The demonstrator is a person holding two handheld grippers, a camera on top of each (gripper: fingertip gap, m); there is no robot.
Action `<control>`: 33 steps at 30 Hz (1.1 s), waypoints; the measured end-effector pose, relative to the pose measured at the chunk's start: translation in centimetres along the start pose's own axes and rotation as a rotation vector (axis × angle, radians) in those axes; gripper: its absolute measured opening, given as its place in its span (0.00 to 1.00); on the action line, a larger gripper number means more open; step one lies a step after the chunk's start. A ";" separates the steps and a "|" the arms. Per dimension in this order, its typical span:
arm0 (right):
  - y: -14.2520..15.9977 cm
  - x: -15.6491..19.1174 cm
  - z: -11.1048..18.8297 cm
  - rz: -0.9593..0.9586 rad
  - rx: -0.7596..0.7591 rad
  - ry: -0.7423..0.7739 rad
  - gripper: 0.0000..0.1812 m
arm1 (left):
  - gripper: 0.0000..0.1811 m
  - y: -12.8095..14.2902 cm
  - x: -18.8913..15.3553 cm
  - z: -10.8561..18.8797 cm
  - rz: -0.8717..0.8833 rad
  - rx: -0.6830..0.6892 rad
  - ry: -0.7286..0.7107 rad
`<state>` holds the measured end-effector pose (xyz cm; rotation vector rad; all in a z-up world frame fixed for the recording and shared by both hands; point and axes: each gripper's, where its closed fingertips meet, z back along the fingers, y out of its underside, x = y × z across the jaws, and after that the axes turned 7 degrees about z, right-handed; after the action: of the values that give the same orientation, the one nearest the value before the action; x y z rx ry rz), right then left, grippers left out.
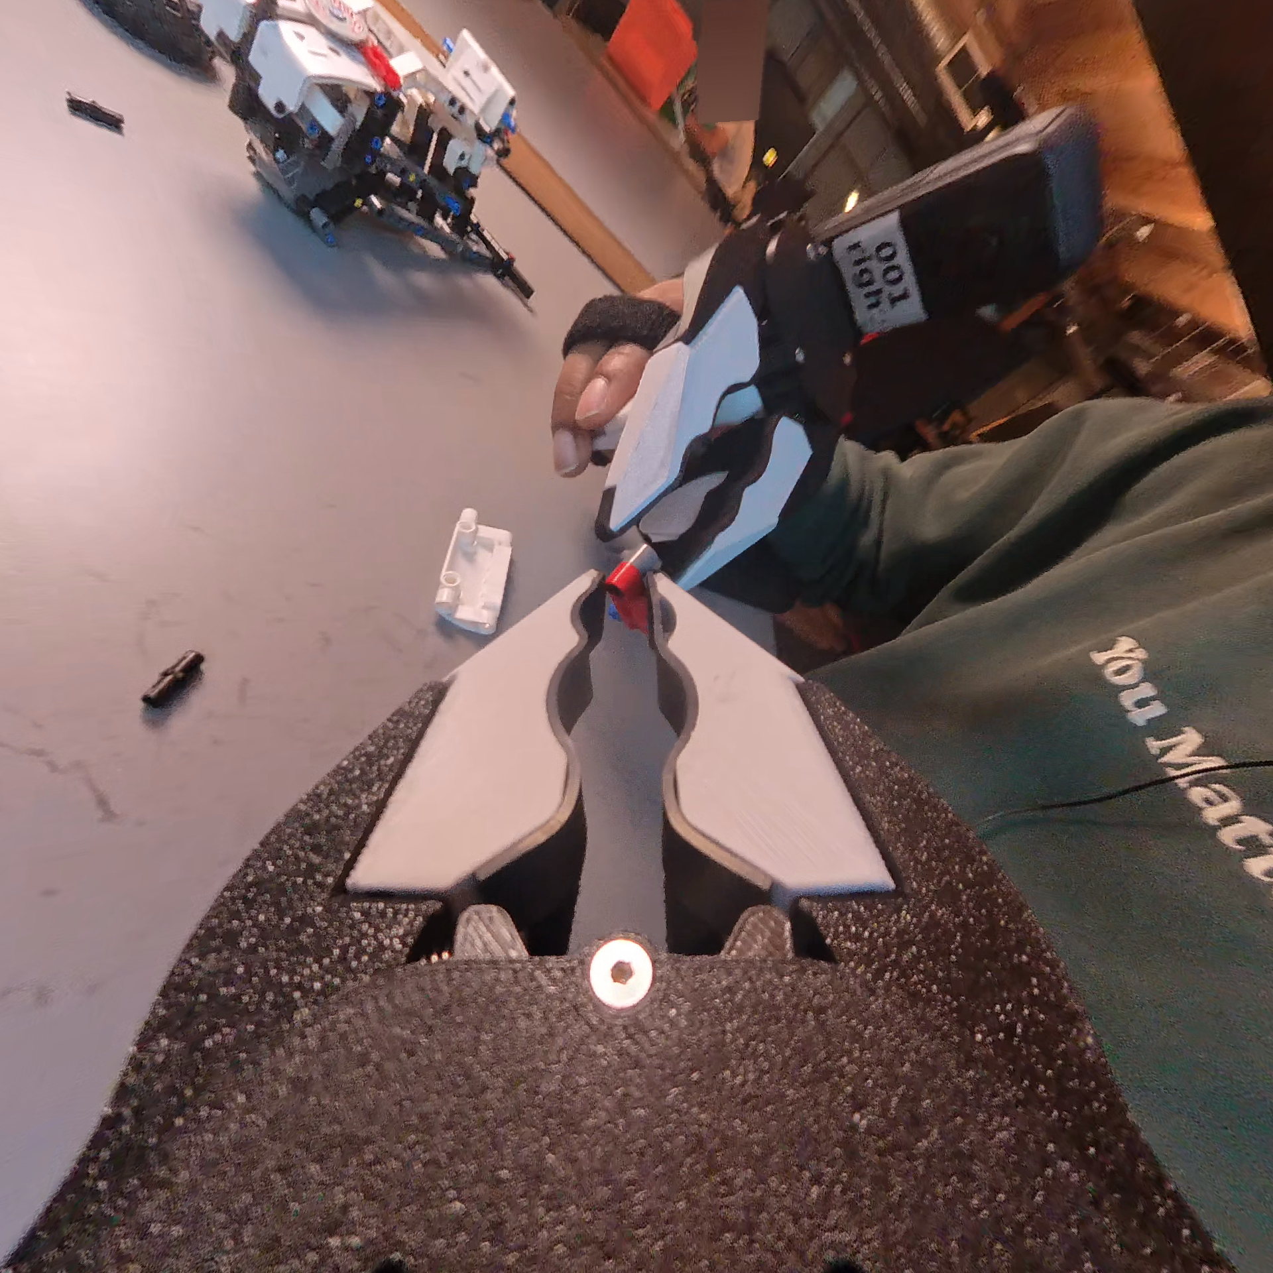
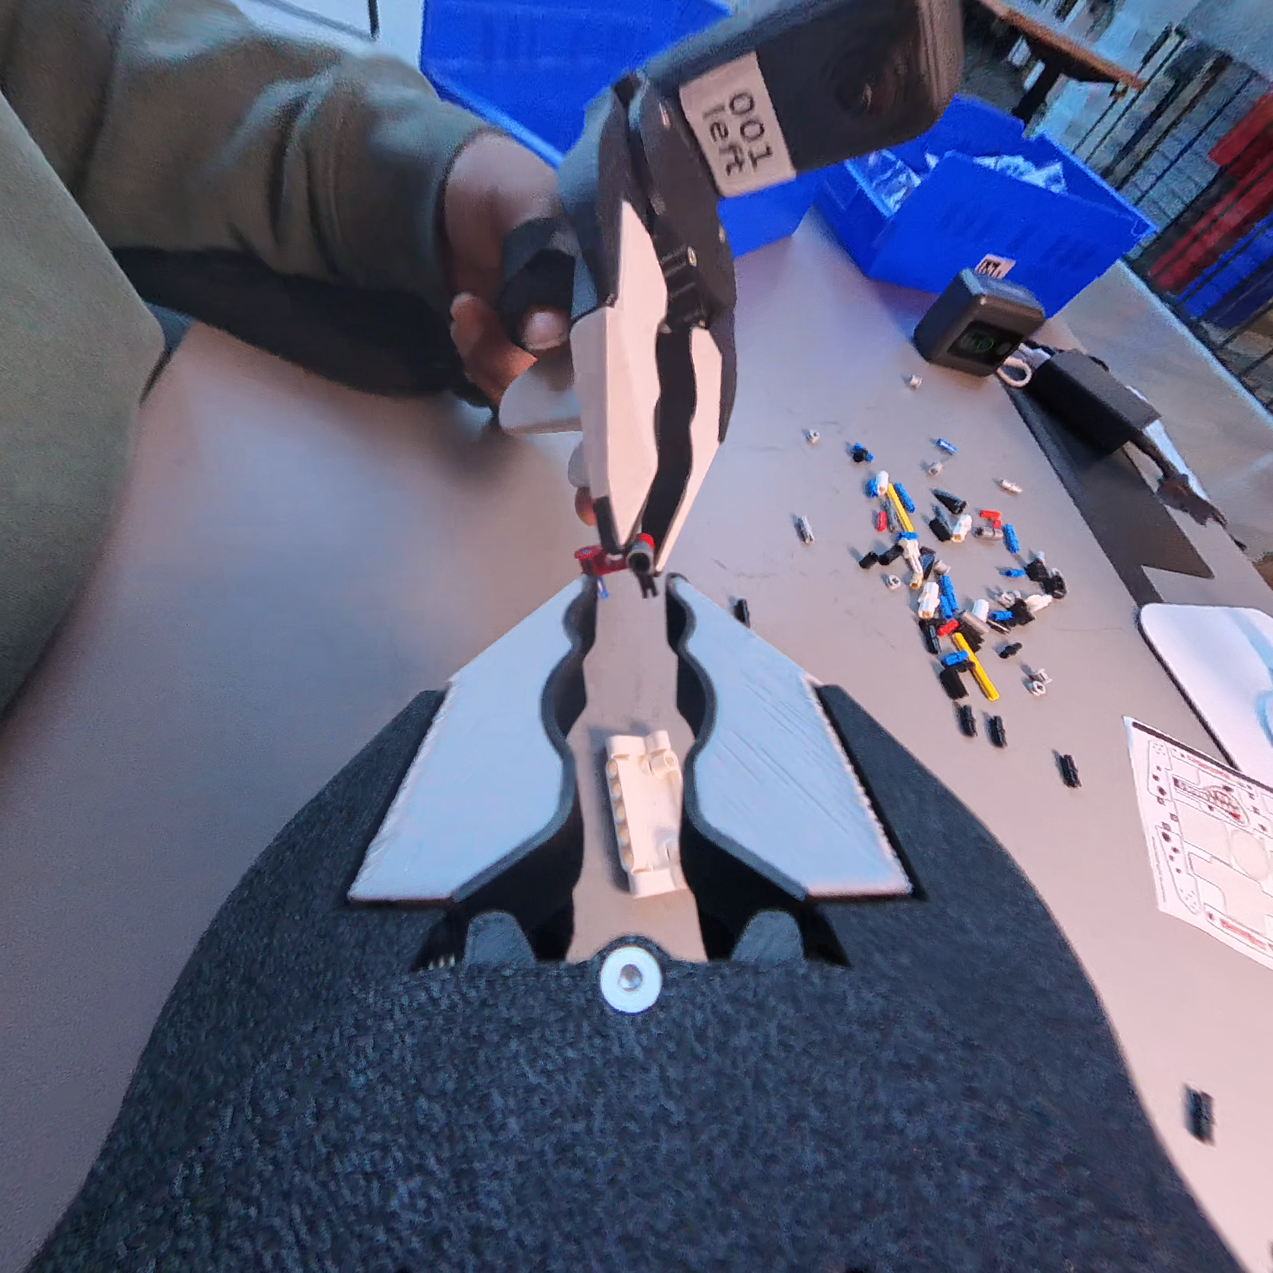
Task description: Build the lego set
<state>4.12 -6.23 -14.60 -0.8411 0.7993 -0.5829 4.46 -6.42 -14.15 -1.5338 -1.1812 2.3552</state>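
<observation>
**Left tongs pinch red connector, right tongs meet it tip to tip**

Left tongs (image 1: pixel 627 592) are pinching a small red connector (image 1: pixel 628 598) between the fingertips, held up off the grey tabletop (image 1: pixel 207 448). In the right wrist view the same left tongs (image 2: pixel 637 551) come down from the far side, and the red connector (image 2: pixel 599 556) sticks out to their left with a dark pin at the tip.

Right tongs (image 2: pixel 630 585) sit slightly spread, with the tips just beside that pin; cannot tell whether they grip anything. From the left wrist view the right tongs (image 1: pixel 651 551) point down at the red piece, nearly touching it, with what looks like a grey pin end at their tip. A hand (image 1: pixel 592 392) with a black strap holds them.

A white panel piece (image 1: pixel 475 572) lies flat on the tabletop, just left of the left tongs' tips. The right wrist view shows it (image 2: pixel 644 813) between the right tongs' fingers, below them on the tabletop.

The partly built white and black lego model (image 1: pixel 372 124) stands far left, well apart from both tongs. A loose black pin (image 1: pixel 172 678) lies near left.

To the right, a scatter of small loose parts (image 2: pixel 957 578) in blue, black, white, yellow and red. Near right, a printed sheet (image 2: pixel 1212 840). Far right, blue bins (image 2: pixel 999 227) and a small black camera (image 2: pixel 978 324).
</observation>
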 end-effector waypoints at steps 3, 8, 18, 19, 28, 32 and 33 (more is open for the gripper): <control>-1.0 -0.2 0.3 -0.022 -0.059 0.009 0.18 | 0.06 -1.1 -1.0 0.5 0.065 -0.064 0.105; -2.1 -0.6 0.1 0.055 -0.103 0.078 0.13 | 0.06 -1.8 -2.4 0.3 0.163 -0.101 0.249; 2.1 -0.2 -0.4 0.100 0.148 0.038 0.11 | 0.11 -0.3 2.0 -0.5 0.079 -0.012 -0.088; 2.3 0.1 -0.6 0.103 0.165 0.025 0.11 | 0.10 -0.1 2.2 -0.6 0.065 0.007 -0.113; 4.5 1.1 -1.4 0.106 0.275 -0.045 0.11 | 0.09 2.4 3.5 -1.7 -0.119 0.184 -0.269; 5.1 1.7 -1.7 0.133 0.303 -0.072 0.11 | 0.08 3.4 4.3 -2.1 -0.172 0.250 -0.322; 5.2 1.8 -1.7 0.136 0.302 -0.075 0.11 | 0.08 3.5 4.4 -2.1 -0.169 0.257 -0.318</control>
<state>4.56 -5.43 -20.27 -0.5239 0.6734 -0.5322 5.16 -5.64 -20.04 -0.9698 -0.9647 2.5748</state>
